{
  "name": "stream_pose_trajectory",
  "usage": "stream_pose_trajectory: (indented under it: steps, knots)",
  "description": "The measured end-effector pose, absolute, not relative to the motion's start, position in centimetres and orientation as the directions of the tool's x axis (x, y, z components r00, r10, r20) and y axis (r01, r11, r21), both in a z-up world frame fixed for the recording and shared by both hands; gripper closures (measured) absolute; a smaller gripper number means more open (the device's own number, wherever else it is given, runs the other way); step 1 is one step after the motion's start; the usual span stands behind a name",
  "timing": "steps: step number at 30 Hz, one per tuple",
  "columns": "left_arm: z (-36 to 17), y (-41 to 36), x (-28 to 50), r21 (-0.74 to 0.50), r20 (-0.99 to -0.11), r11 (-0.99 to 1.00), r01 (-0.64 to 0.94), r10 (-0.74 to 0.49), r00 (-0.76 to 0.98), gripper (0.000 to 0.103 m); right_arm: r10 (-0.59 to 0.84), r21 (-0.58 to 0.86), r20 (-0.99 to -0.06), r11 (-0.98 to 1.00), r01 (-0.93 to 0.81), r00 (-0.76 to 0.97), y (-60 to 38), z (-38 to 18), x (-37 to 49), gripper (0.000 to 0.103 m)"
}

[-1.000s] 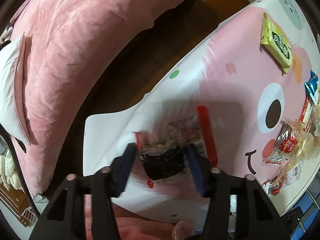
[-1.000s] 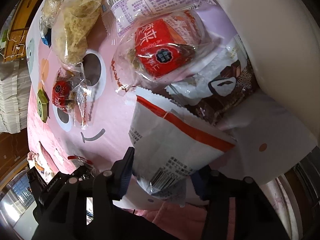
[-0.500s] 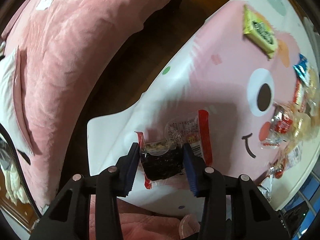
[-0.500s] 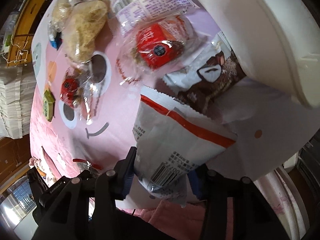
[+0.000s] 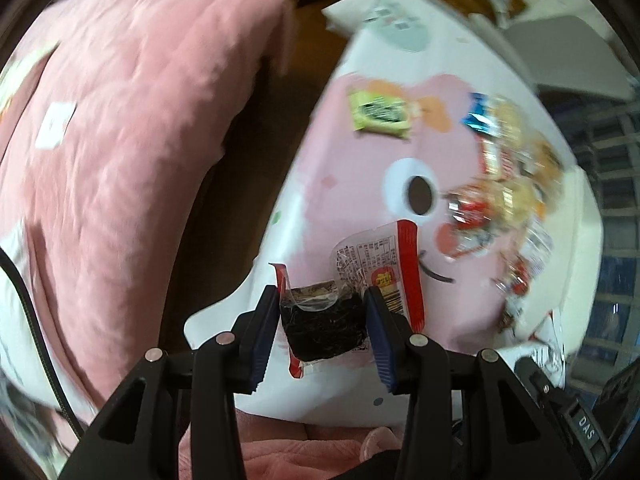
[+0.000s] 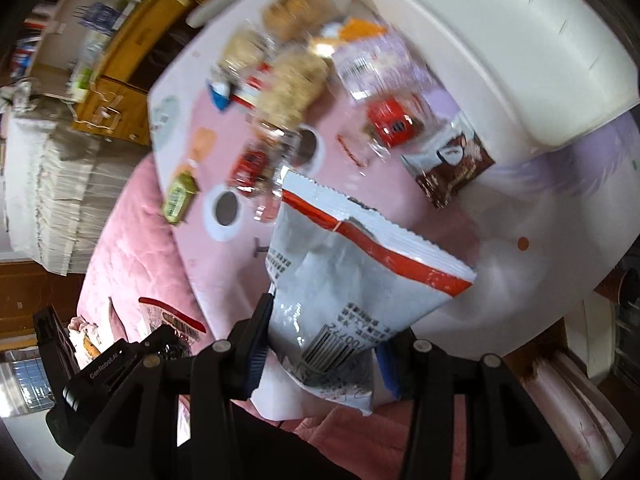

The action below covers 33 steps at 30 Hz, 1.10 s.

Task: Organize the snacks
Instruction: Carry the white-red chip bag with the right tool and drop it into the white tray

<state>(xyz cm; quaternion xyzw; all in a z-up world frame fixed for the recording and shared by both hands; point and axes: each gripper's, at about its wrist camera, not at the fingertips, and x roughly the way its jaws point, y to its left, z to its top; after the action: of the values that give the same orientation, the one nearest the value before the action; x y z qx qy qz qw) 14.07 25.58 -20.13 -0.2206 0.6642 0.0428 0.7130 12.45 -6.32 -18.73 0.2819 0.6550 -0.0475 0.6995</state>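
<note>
Pink and white cartoon-face mat (image 5: 352, 168) covers the table, with a pink plush blanket (image 5: 120, 140) beside it. Both views are blurred, so small print cannot be read.

On the left, the left gripper (image 5: 322, 320) has its blue-padded fingers (image 5: 266, 320) pressed against the sides of a clear-wrapped dark seaweed snack with red edge strips (image 5: 324, 328). The packet appears lifted off the mat, near the mat's closest edge, though the blur makes contact hard to rule out.

On the right, the right gripper (image 6: 320, 340) pinches the lower end of a silver foil snack bag with a red stripe and a barcode (image 6: 360, 276). The bag stands up from the fingers, raised above the mat.

Loose snacks lie farther off on the mat: a yellow-green flat packet (image 5: 378, 114), a red square snack in clear wrap (image 6: 394, 122), a brown and white sachet (image 6: 450, 164), and a cluster of pale crispy snacks in clear bags (image 6: 292, 80). A large white plastic container (image 6: 500, 52) sits at the far right edge of the table.

Judging from this, the step in hand is carrying: each gripper holds one packet off the mat, and neither is yet placed. The next move likely calls for bringing both packets over a collecting spot, probably the white container, lowering them level, and only then spreading the fingers. The foil bag is held by one end, so it may swing or slip.
</note>
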Motion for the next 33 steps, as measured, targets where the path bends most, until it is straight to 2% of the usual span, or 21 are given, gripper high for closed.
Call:
stream_pose_trajectory:
  steps: [14,25,33]
  knots:
    - [-10.8,18.2,14.9,-0.293,-0.89,0.951,0.097,-0.309,0.335,0.061,0.248,0.39,-0.894,0.841,0.375,0.373,-6.2,-13.1,9.5,0.056]
    - [-7.2,9.8,15.5,-0.269,-0.854,0.935,0.231,-0.343,0.391,0.061,0.179,0.33,-0.854,0.912,0.244,0.488,-10.5,-9.5,9.9,0.056]
    - [-4.8,2.2,15.7,-0.265,-0.826,0.927,0.266,-0.361,0.433,0.062,0.2,0.294,-0.835,0.95,0.108,0.513,-15.8,-7.3,10.9,0.056]
